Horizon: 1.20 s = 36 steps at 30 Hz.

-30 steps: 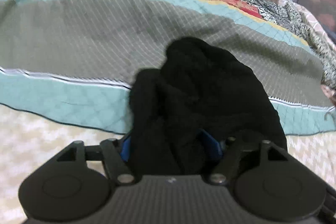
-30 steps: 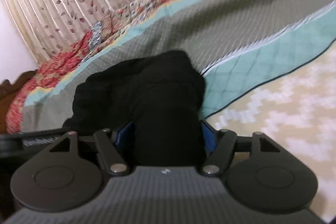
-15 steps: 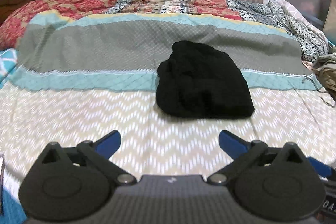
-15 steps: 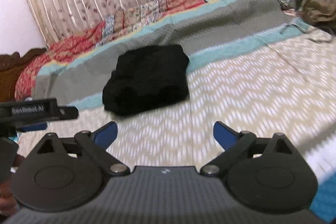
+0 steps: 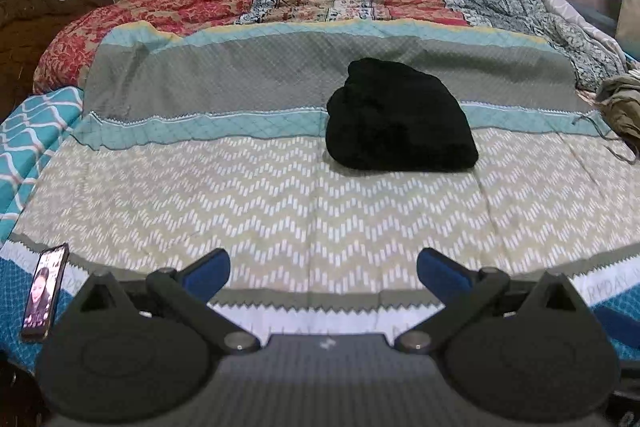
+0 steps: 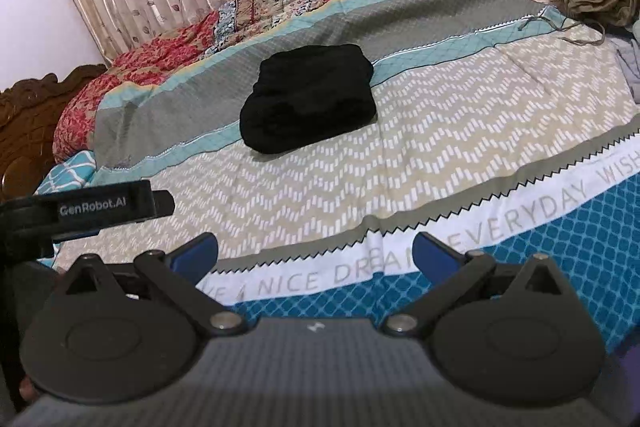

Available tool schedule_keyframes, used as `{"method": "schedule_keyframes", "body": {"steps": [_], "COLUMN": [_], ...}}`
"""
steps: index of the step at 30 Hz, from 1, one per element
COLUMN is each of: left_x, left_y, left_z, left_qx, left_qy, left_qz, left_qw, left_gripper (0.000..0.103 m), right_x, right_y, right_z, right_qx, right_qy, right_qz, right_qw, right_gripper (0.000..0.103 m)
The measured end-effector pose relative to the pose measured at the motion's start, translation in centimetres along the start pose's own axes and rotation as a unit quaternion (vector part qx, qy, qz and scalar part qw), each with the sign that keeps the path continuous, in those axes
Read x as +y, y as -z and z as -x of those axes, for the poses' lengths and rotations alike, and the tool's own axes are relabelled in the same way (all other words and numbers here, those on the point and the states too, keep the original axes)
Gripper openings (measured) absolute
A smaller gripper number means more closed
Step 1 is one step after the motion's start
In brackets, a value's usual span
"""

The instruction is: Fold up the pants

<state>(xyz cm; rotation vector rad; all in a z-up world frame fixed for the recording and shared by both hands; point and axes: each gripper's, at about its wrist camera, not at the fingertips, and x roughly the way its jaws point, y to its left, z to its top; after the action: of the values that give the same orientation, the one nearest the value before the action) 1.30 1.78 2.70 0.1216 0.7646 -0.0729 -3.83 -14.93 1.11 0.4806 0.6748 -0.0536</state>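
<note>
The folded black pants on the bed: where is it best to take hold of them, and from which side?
Probably the near edge of the folded black pants, approached from the front. That edge bulges thick and rounded above the bedspread, facing the camera, and nothing lies before it.

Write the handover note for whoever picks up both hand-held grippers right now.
Left hand-held gripper: open, nothing between the fingers, held above the near edge of the bed.
Right hand-held gripper: open, also holding nothing, beside the left one.
Black pants: lying as a compact folded bundle on the bedspread, across the teal stripe, free of both grippers.
Phone: on the near left edge of the bed, away from the pants.
Done: pants look folded and set down.
Left: probably nothing; check the bundle's edges, which look slightly uneven.
</note>
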Motion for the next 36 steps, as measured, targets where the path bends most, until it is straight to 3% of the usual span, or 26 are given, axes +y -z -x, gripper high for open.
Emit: {"method": "schedule_keyframes", "body": {"steps": [8,14,23,36], "left_x": [-0.2,-1.2,-1.9,-0.7], "left_y": [-0.1,0.5,0.6,0.2], "left_z": [0.9,0.6,0.8,0.8], "left_qx": [-0.008,-0.017,-0.031,-0.007], "left_qy": [0.008,-0.017,-0.027,-0.018], "left_qz": [-0.001,-0.029,-0.039,-0.023], "left_qw": [0.9999,0.9993,0.9984,0.9996], "left_gripper": [0.103,0.103,0.103,0.103], "right_x": [0.9,1.1,1.0,1.4], "right_y": [0.7,1.1,1.3,0.9], "right_z": [0.7,0.0,-0.3,0.1], "right_qx": [0.002,0.01,0.022,0.034], "right_qy": [0.0,-0.001,0.004,0.004], "right_qz": [0.004,0.014,0.012,0.025], "right_qw": [1.0,1.0,1.0,0.999], "right_gripper": [0.103,0.103,0.103,0.103]}}
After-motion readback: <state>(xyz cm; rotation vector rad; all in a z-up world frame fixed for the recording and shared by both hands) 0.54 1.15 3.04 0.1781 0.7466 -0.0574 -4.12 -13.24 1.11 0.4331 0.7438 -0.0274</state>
